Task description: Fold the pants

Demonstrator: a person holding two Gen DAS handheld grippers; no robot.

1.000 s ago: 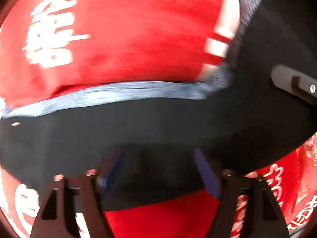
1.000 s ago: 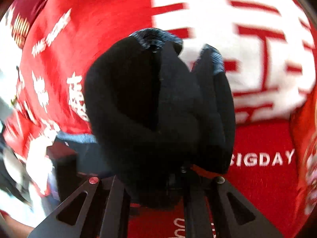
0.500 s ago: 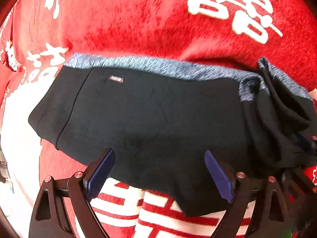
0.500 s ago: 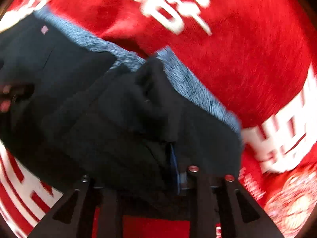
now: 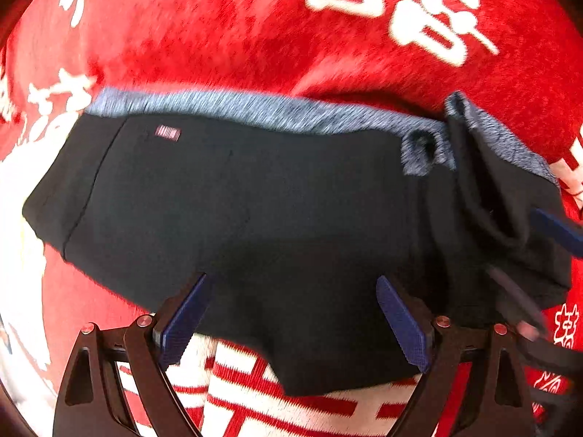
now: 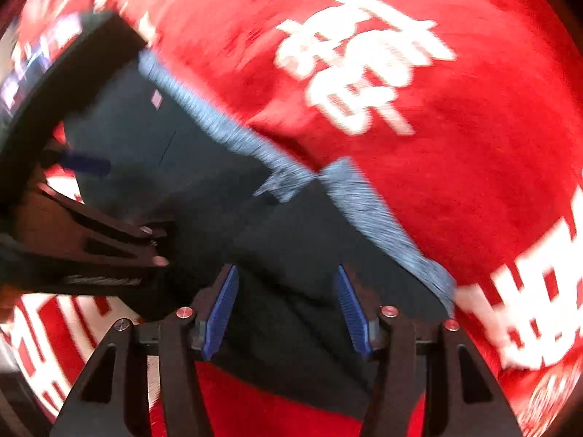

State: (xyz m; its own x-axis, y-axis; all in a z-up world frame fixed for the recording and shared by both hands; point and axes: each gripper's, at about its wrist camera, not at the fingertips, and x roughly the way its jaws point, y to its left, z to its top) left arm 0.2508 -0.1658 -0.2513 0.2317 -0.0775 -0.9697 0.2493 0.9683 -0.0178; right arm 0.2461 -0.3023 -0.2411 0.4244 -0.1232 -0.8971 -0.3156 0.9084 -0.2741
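Below both sets of jaws a red blanket (image 5: 226,36) spread, and on it lay the black pants (image 5: 255,200), their grey waistband (image 5: 255,109) at the far edge. Wide apart, the left gripper (image 5: 291,313) held nothing. The right gripper (image 6: 288,306), jaws half apart after closing slightly, gripped nothing, cloth beneath its pads (image 6: 351,309).

The pants (image 5: 255,225) lie on the blanket (image 5: 255,36), waistband (image 5: 255,109) at the far edge, bunched folds at their right end beside the right gripper (image 6: 288,309).
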